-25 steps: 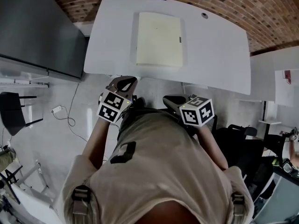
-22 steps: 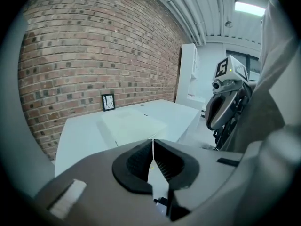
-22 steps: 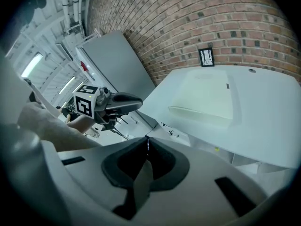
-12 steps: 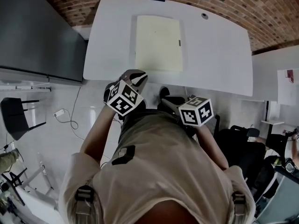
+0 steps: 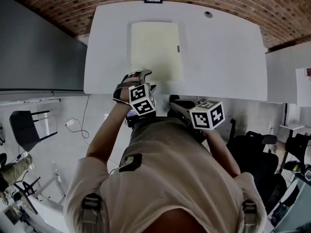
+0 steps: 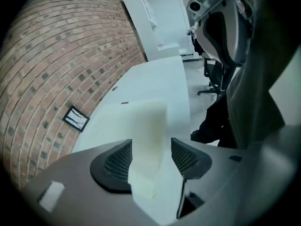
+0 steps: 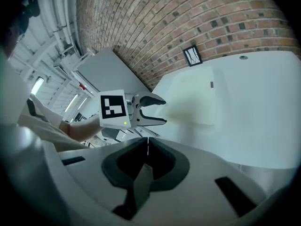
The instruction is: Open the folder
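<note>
Folder: laid flat on the table, shut.
Left gripper: jaws just opened wide over the table's near edge; nothing pinched.
Right gripper: squeezed tight, nothing held, short of the table.

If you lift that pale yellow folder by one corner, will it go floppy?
The folder lies thin and flat on the table, so it is probably light and may droop when lifted by a corner. Both surfaces look smooth, so a push would likely slide it, not tip it.
</note>
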Motion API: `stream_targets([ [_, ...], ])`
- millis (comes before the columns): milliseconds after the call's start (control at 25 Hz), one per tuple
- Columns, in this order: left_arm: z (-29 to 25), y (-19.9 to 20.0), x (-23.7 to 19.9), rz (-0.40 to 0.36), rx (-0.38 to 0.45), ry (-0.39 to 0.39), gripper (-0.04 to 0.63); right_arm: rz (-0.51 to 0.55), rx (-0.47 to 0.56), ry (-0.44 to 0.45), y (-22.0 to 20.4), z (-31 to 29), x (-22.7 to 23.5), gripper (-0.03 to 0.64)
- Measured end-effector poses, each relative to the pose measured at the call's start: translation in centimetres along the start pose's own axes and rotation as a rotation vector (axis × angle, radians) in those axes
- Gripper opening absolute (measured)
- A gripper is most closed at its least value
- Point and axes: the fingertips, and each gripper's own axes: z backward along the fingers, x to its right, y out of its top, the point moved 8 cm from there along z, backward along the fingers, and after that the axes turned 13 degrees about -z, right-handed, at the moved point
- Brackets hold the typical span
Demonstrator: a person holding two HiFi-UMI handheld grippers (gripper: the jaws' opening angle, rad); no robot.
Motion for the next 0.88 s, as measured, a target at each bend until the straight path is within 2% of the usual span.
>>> stream_targets([
  [200, -2.3, 1.5, -0.2, -0.057, -0.016, -0.005, 0.244, -0.077, 0.030, 0.010, -0.1, 1.6, 2.4, 0.006],
  [440, -4.7, 2.5, 0.6, -0.111, -0.053, -0.047, 0.244, -0.116, 0.045, 0.004, -0.8, 2.5, 3.8, 0.006],
  [600, -5.5, 2.3, 0.7, -0.084, -0.059, -0.052, 0.241, -0.118, 0.047, -0.011, -1.0, 2.8, 4.4, 0.006],
  [720, -5.7, 2.3, 0.5, -0.054, -0.060, -0.037, 0.180, -0.115, 0.045, -0.009, -1.0, 2.8, 4.5, 0.006],
  [880, -5.9, 2.2, 0.4, -0.013, -0.035, -0.050, 0.169, -0.098, 0.032, -0.007, -0.9, 2.5, 4.3, 0.006],
])
